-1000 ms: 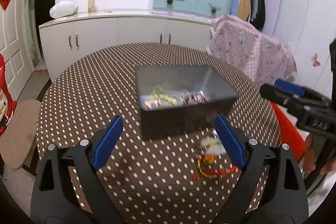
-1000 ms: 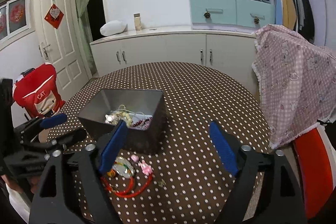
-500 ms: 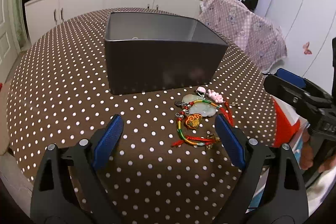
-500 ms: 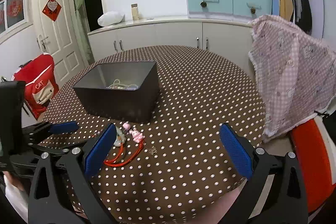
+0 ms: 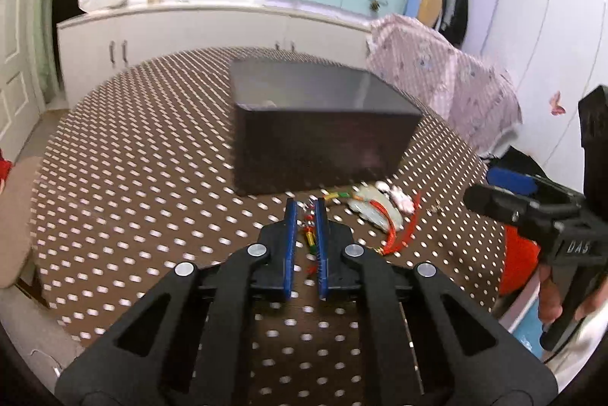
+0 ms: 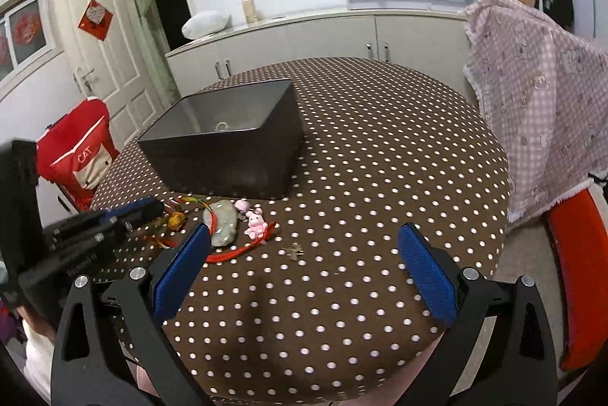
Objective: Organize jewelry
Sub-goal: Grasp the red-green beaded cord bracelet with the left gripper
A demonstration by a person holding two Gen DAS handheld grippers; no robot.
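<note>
A dark box (image 5: 319,136) (image 6: 228,143) stands on the dotted table (image 6: 380,159); a bit of jewelry shows inside it. In front of it lies a tangle of jewelry: a pale jade pendant (image 6: 224,221) (image 5: 374,210), a pink charm (image 6: 256,221), red cord (image 6: 235,254) and an orange knot charm (image 6: 175,219). My left gripper (image 5: 304,206) (image 6: 152,208) is shut on a red-green-gold cord piece (image 5: 311,237) at the tangle's left end. My right gripper (image 6: 304,242) is open and empty, in front of the tangle. A small metal piece (image 6: 294,250) lies by itself.
A chair draped in pink cloth (image 6: 539,94) stands right of the table, with a red seat (image 6: 577,273) below. White cabinets (image 6: 323,45) line the back wall. A red chair cover (image 6: 79,155) is at the left.
My left gripper has closed from wide open onto the cord at the tangle's left end. My right gripper has stayed open and dropped a little closer to the table.
</note>
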